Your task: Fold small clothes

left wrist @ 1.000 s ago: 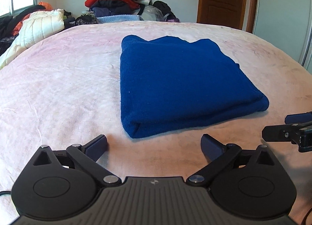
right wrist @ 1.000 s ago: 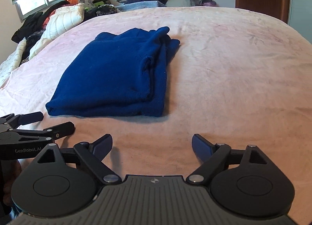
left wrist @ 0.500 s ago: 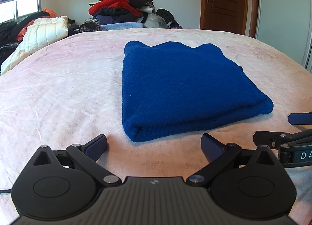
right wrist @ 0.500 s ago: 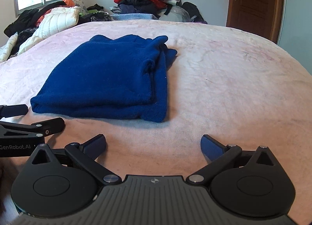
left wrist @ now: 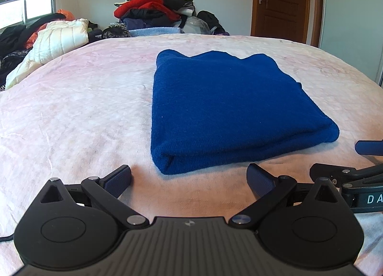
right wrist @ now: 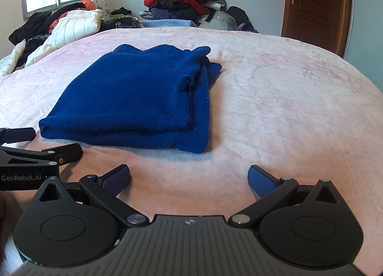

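A dark blue knitted garment (left wrist: 222,108) lies folded into a thick rectangle on the pink bed cover (left wrist: 71,113). It also shows in the right wrist view (right wrist: 143,99), with layered edges on its right side. My left gripper (left wrist: 189,178) is open and empty, just in front of the garment's near edge. My right gripper (right wrist: 189,178) is open and empty, in front of the garment's near right corner. Each gripper shows at the edge of the other's view: the right one (left wrist: 344,158), the left one (right wrist: 31,142).
A pile of red and dark clothes (left wrist: 153,10) sits beyond the far edge of the bed. A white quilted jacket (left wrist: 55,44) and dark clothes lie at the far left. A brown door (left wrist: 282,1) stands at the back right.
Both grippers have drawn back slightly and tilted up, so more of the room shows. The garment has not moved. Both stay open.
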`<state>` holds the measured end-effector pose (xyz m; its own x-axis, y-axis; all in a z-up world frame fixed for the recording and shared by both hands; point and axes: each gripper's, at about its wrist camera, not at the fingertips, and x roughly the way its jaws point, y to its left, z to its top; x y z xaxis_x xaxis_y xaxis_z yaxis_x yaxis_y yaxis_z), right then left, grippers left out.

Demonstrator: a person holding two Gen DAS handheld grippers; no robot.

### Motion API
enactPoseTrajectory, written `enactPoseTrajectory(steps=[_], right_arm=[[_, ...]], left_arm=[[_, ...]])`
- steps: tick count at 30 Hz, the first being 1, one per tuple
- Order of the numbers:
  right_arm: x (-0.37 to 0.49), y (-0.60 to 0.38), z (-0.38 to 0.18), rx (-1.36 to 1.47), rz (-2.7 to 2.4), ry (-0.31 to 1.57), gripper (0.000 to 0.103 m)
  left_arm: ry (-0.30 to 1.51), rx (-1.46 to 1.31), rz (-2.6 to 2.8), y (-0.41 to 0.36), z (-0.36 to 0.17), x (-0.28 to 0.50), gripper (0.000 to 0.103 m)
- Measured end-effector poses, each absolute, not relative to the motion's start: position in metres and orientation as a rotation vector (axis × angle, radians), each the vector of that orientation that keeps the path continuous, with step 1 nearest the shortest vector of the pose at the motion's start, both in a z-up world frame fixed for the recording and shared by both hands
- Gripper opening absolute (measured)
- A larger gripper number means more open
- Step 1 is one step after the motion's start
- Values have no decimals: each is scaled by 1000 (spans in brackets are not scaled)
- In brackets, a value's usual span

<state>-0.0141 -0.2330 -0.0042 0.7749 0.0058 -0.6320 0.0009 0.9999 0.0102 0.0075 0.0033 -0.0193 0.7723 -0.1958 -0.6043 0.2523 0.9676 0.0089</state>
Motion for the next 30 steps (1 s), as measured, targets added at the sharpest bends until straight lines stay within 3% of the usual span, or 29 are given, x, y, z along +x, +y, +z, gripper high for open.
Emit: enactPoseTrajectory(steps=[30], right_arm=[[-14, -232, -6, 6, -11, 677, 103]], left_arm=[[621, 73, -195, -4, -24, 1, 103]])
